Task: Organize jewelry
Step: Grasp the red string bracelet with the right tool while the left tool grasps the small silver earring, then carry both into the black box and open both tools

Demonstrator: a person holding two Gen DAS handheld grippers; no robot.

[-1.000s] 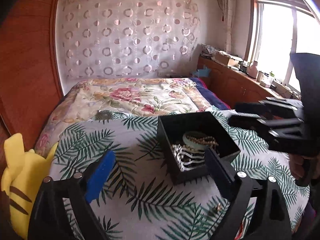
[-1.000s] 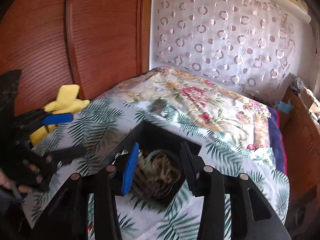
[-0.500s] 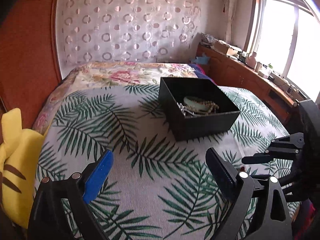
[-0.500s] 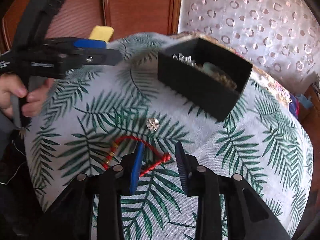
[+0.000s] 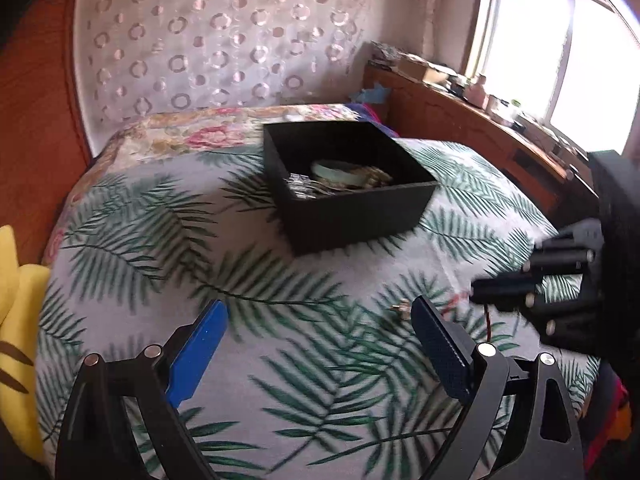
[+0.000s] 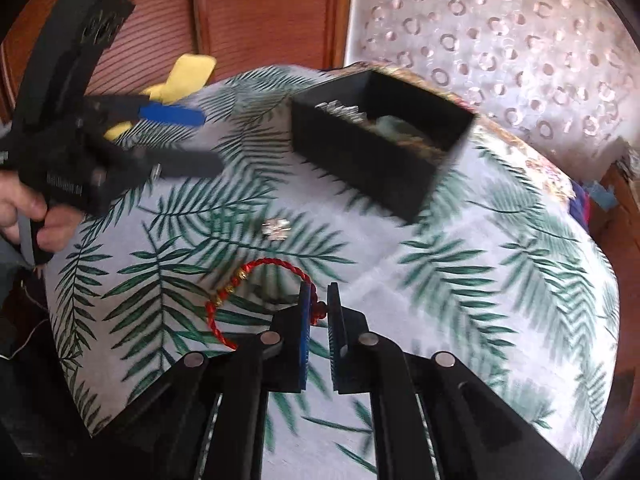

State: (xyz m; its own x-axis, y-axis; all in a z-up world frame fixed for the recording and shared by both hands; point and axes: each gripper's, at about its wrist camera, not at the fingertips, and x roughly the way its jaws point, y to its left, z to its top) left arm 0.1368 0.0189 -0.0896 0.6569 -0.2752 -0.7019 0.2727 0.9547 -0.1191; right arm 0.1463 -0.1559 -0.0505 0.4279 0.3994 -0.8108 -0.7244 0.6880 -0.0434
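Observation:
A red cord bracelet [image 6: 256,276] with gold beads lies on the leaf-print bedspread [image 6: 460,280]. My right gripper [image 6: 318,306] is shut on its knotted end, which sits pinched between the pads. A small silver piece [image 6: 276,228] rests just beyond the cord, and in the left wrist view it [image 5: 402,306] lies by my right-hand fingertip. My left gripper [image 5: 318,308] hangs low over the bedspread, its jaws wide and closing slightly with nothing between them. Further back, the black box [image 5: 348,200] holds a green bangle, beads and silver pieces.
A yellow plush toy [image 5: 16,300] lies at the bed's left edge against the wooden headboard [image 6: 260,12]. A wooden ledge [image 5: 460,120] with clutter runs under the window on the right. A person's hand [image 6: 36,216] holds the left gripper's handle.
Both grippers came down and back from the box toward the near part of the bed. The right jaws closed onto the red bracelet's knot. The left stayed wide.

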